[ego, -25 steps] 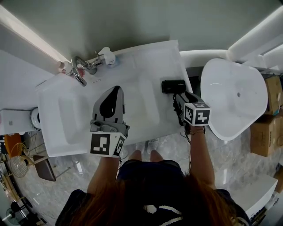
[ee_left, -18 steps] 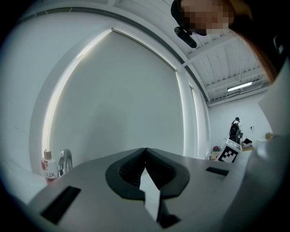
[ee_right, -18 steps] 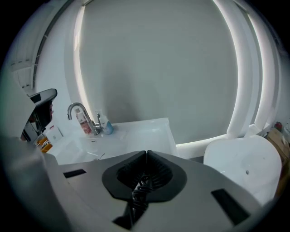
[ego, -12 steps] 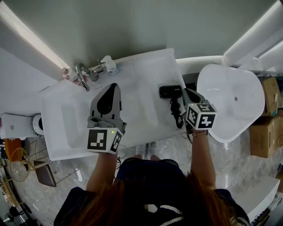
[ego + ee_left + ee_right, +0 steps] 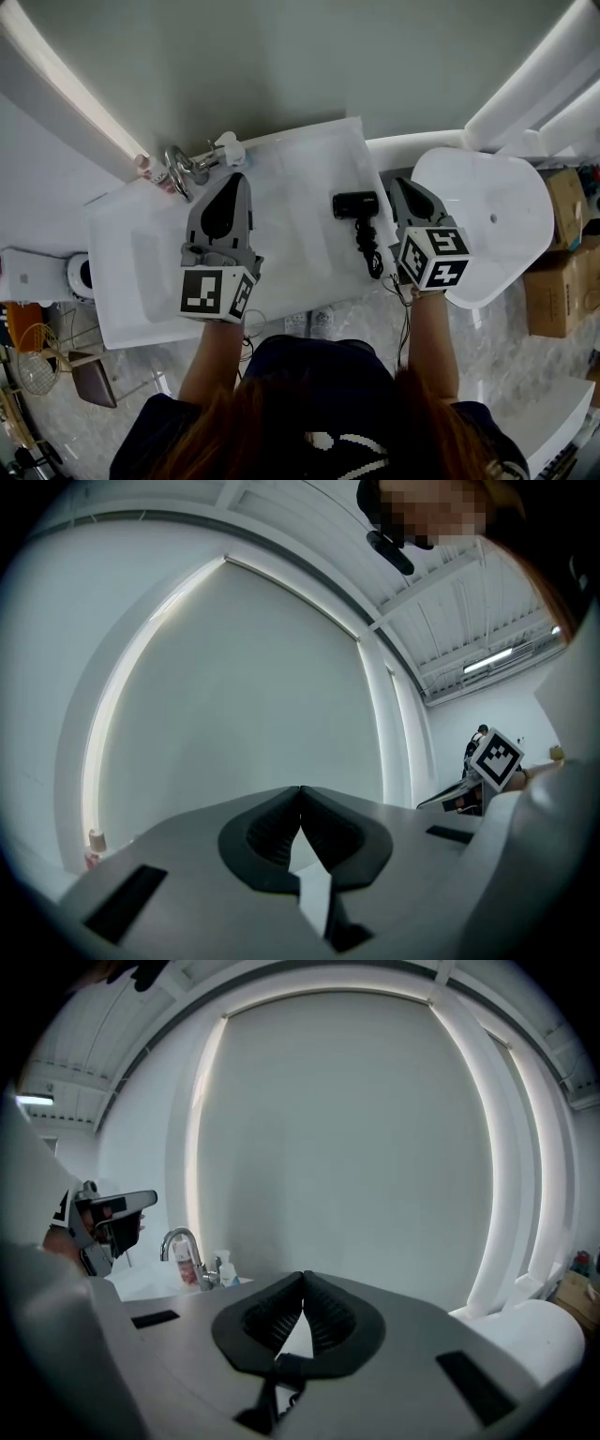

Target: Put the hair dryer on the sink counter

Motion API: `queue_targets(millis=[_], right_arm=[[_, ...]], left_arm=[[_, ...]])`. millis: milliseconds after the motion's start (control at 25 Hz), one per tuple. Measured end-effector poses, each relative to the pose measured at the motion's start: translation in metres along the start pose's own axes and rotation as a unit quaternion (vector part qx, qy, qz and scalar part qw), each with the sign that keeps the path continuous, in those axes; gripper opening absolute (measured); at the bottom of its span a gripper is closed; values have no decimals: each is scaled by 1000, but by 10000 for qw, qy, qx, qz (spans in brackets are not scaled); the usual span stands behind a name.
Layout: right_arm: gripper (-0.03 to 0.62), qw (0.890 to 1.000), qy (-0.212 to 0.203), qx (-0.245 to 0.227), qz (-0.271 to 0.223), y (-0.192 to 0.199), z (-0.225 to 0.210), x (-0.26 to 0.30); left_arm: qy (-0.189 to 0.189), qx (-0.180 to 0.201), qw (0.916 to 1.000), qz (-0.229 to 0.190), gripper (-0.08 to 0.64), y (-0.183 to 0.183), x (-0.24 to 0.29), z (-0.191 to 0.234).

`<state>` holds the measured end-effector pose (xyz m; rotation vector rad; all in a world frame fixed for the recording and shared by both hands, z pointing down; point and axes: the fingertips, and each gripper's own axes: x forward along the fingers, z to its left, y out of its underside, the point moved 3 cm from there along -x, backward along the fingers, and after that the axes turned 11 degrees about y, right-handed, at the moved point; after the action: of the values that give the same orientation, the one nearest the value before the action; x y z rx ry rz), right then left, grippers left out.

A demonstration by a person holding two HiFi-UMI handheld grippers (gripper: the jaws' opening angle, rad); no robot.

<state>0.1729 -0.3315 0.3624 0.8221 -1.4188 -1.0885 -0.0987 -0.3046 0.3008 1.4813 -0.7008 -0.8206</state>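
Black hair dryer is lying flat on the white sink counter, on its right-hand part, close to the right edge. Its black cord is bunched toward the front edge near the right corner. Right gripper has its jaws together with nothing in them. It sits just right of the dryer over the counter's edge, not touching it. Left gripper is also closed and empty, over the middle of the counter with its tips pointing at the back wall. There's a bare strip of counter between the left gripper and the dryer. The sunken basin is on the left. Curved chrome faucet is at the back-left edge, with a small red-labelled bottle and a white pump bottle beside it; the label print is too small to read. Right of the counter, past a narrow gap, is a white rounded tub, with brown cardboard boxes further right. The only legible marks are the black-and-white square markers on the gripper cubes. Versus a second ago: the right gripper was down at the dryer's handle and cord and is now lifted clear, the left gripper is higher too, and the dryer has kept its place on the counter.
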Motion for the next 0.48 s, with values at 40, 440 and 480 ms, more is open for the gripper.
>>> queue_targets(millis=[40, 440, 480], right_arm=[[17, 10000, -22, -2, -97, -6, 2, -3], [17, 9959, -258, 149, -855, -40, 24, -37], [17, 9950, -265, 164, -951, -42, 25, -41]], left_arm=[[5, 12, 10000, -19, 18, -2, -1, 0], [-2, 96, 9999, -133, 18, -16, -14, -3], [-8, 96, 9999, -128, 18, -16, -16, -4]])
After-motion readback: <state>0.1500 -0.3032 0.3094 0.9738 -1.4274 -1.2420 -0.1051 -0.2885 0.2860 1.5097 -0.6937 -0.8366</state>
